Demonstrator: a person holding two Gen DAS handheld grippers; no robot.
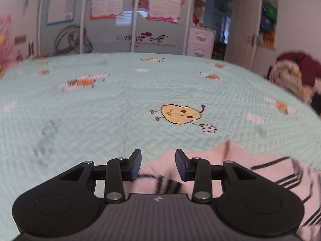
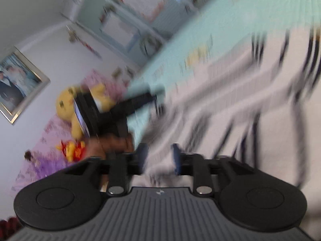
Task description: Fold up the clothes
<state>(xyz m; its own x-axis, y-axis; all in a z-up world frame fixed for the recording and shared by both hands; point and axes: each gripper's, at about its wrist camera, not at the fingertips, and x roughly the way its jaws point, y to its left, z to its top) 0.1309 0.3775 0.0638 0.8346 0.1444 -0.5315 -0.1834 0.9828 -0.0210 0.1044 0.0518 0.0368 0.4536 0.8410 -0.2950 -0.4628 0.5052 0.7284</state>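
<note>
A pale pink garment with dark stripes [image 1: 230, 160] lies on the mint quilted bed cover [image 1: 120, 110]. My left gripper [image 1: 158, 161] hovers over the garment's near left edge. It is open, and no cloth is pinched between its pads. The right wrist view is tilted and blurred; there the garment [image 2: 240, 100] spreads across the right half over the bed cover [image 2: 220, 20]. My right gripper [image 2: 159, 156] stands open just above the cloth. The left gripper [image 2: 156, 100], held by a hand [image 2: 114, 142], appears beyond it at the garment's far edge.
A wardrobe with posters [image 1: 112, 20] stands past the bed's far edge, with a doorway to its right. A heap of clothes [image 1: 297, 74] sits at the right. A yellow plush toy [image 2: 66, 104] and a framed photo [image 2: 16, 84] are at the head of the bed.
</note>
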